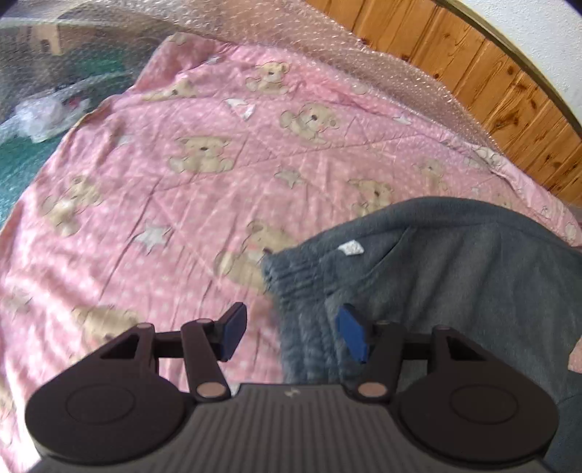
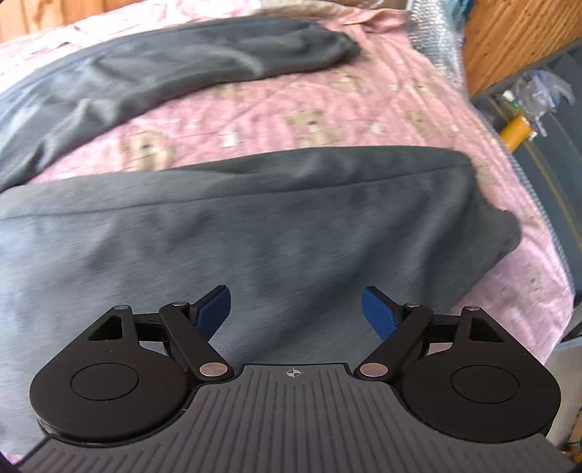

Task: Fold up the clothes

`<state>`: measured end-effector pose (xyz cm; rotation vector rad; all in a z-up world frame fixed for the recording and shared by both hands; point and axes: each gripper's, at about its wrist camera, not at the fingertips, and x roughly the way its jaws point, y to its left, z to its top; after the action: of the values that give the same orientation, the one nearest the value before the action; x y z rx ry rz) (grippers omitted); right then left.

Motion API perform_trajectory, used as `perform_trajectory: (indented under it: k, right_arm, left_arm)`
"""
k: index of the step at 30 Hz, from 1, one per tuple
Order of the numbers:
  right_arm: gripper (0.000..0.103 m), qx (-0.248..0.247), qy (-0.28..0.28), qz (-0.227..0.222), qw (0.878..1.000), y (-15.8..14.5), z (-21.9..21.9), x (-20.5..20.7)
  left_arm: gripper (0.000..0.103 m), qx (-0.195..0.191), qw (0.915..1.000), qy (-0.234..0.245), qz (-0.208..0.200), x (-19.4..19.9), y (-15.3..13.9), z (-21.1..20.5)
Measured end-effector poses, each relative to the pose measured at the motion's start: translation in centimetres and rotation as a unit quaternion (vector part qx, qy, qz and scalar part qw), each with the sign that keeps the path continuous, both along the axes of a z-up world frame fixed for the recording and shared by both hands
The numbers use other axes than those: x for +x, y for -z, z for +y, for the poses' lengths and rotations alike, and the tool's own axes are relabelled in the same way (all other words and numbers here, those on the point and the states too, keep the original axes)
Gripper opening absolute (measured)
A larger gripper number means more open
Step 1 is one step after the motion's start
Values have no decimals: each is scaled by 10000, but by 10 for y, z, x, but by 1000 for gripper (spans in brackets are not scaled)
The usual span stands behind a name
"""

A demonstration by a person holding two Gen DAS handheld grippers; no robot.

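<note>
The trousers (image 2: 254,233) are coloured dark grey; the quilt (image 1: 203,189) is patterned pink with beige bears and white stars.

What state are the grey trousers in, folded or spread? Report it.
Spread, not yet folded: the grey trousers lie on the pink bedcover with both legs apart, bedcover showing between them.

A bed carries a pink teddy-bear quilt (image 1: 174,203) in daylight. Bubble wrap (image 1: 327,54) lies along its far edge against knotty wood panelling (image 1: 473,76), with a white wall (image 1: 538,32) above. Grey shelving (image 2: 545,120) stands beside the bed.
</note>
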<state>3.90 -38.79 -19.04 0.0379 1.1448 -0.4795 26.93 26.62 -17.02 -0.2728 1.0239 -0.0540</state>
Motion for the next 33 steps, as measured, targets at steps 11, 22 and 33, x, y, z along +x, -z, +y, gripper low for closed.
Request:
perform_trajectory:
  k: [11, 22, 33]
  right_arm:
    - [84, 186, 313, 302, 9989, 23, 29, -15]
    - [94, 252, 584, 277, 9976, 32, 26, -21]
    - [93, 419, 761, 127, 9961, 24, 1, -36]
  left_arm:
    - [34, -170, 9983, 559, -28, 29, 8, -7]
    - [5, -543, 9942, -744, -562, 46, -12, 45]
    - [43, -593, 9972, -199, -415, -29, -39, 54]
